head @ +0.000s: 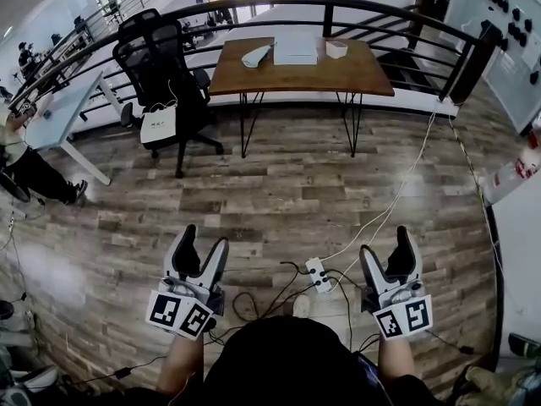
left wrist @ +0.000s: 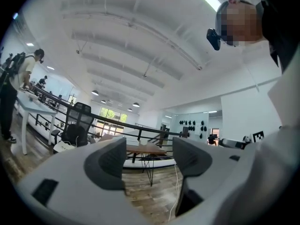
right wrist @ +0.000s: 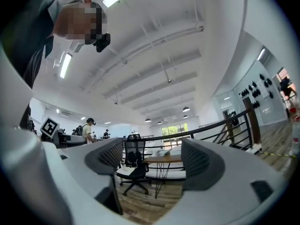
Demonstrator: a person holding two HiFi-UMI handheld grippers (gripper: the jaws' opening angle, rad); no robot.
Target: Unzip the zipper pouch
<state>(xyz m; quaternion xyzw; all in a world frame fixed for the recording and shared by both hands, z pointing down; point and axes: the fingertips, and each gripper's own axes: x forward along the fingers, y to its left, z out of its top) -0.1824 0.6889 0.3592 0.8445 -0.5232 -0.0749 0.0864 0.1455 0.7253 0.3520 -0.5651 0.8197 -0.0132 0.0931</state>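
Left gripper (head: 204, 240) and right gripper (head: 385, 244) both have jaws wide apart, holding nothing. A pale item (head: 255, 56) on the distant wooden table (head: 296, 76) is too small to identify.

Matt wooden table (head: 297, 78), rough plank floor (head: 279, 189), metal railing (head: 355, 4), mesh chair (head: 154, 56).

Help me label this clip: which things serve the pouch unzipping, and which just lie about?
Job: left hand-held gripper, right hand-held gripper, both open and empty; pale pouch-like item, probably the pouch, on the wooden table.

Lying about: office chair, white bag on it, power strip, flat white box, small box.
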